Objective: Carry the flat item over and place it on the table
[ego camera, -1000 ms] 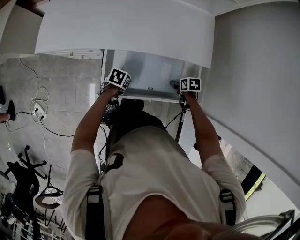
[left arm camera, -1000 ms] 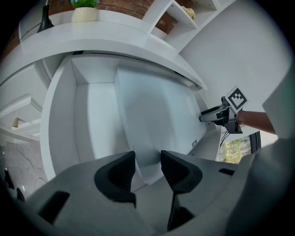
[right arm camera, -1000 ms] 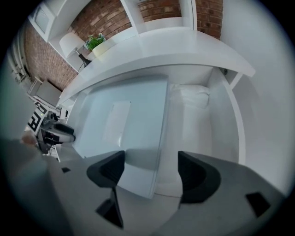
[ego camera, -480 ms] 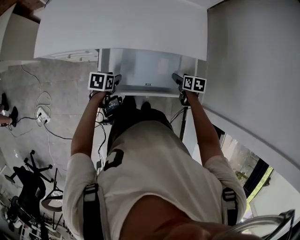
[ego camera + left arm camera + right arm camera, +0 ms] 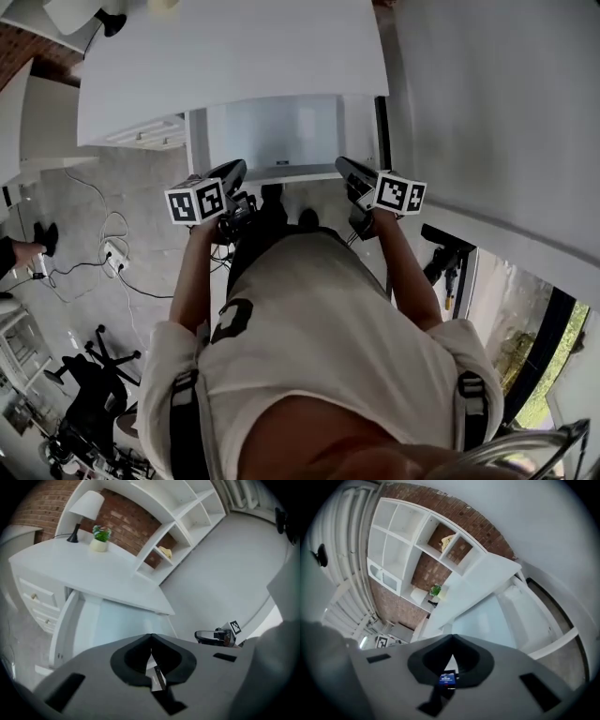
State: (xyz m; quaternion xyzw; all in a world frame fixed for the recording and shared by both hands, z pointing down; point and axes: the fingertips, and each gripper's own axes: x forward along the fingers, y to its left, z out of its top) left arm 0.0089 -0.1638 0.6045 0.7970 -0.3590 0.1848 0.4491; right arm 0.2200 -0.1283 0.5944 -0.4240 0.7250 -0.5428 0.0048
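Observation:
A pale, glassy flat panel (image 5: 272,131) stands upright under the white desk (image 5: 234,56); it also shows in the left gripper view (image 5: 122,620) and the right gripper view (image 5: 492,616). My left gripper (image 5: 238,169) hangs in front of the panel's lower left edge, my right gripper (image 5: 340,165) before its lower right. Both jaws have just been closing. The left gripper (image 5: 151,637) and the right gripper (image 5: 452,637) each stand shut tip to tip with nothing between them. Neither touches the panel.
On the desk stand a white lamp (image 5: 86,507) and a small potted plant (image 5: 100,536). A white shelf unit (image 5: 417,536) covers the brick wall behind. Drawers (image 5: 35,604) sit at the desk's left. Cables (image 5: 112,253) and an office chair (image 5: 89,375) are on the floor.
Both grippers have lifted from the panel's lower edge towards the camera, and their jaws have closed empty. The panel stays under the desk.

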